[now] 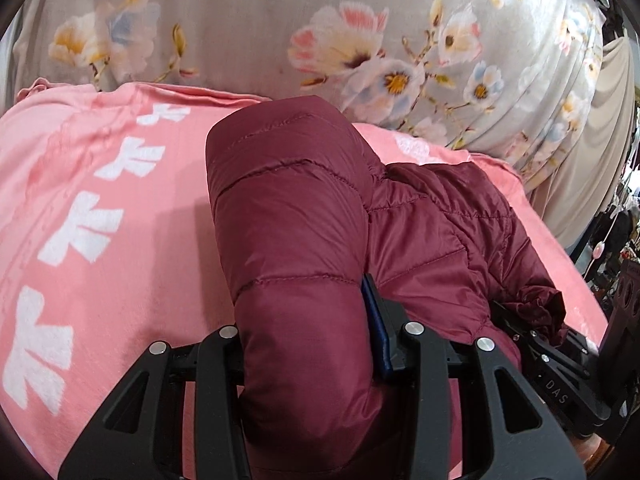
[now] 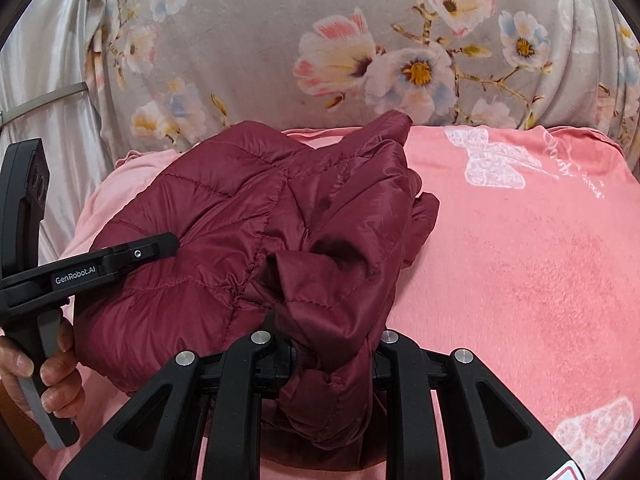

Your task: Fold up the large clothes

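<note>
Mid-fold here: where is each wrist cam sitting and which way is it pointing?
Left wrist: on the left gripper, looking along its fingers over the jacket clamped between them, toward the floral cloth; the right gripper shows at right.
Right wrist: on the right gripper, shut on a jacket fold, facing the same floral cloth; the left gripper and the person's left hand show at left.
Shared: jacket, pink blanket, floral cloth, each other's gripper.
</note>
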Tool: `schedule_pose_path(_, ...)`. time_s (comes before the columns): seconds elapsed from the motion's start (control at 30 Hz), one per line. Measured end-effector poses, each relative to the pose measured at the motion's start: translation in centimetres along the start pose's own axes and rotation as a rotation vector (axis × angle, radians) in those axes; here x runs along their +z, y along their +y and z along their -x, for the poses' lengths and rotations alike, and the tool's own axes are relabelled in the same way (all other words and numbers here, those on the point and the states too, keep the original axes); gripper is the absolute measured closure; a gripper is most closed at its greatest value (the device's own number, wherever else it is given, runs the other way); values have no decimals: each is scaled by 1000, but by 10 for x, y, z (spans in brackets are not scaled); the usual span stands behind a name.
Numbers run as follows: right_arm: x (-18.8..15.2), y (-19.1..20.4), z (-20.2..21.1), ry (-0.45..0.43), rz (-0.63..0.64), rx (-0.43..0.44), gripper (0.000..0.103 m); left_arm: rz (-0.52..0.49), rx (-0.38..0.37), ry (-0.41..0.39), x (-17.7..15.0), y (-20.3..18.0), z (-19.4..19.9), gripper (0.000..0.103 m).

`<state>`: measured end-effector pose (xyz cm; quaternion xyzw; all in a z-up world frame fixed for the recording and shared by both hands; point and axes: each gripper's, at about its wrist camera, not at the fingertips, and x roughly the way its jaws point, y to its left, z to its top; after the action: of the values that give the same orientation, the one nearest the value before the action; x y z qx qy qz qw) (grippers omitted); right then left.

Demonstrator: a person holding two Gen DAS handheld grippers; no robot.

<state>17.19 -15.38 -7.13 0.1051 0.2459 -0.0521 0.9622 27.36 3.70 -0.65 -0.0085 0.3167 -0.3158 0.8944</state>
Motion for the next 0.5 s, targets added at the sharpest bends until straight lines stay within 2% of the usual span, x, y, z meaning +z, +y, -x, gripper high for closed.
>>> schedule_pose_path(0.33, -3, -4, -12, 62, -15, -7, 80, 19, 20, 1, -15, 9, -6, 59)
schedule_pose_path(0.5, -4, -10, -11, 124, -37, -11, 65, 36, 36, 16, -18, 10, -7, 52)
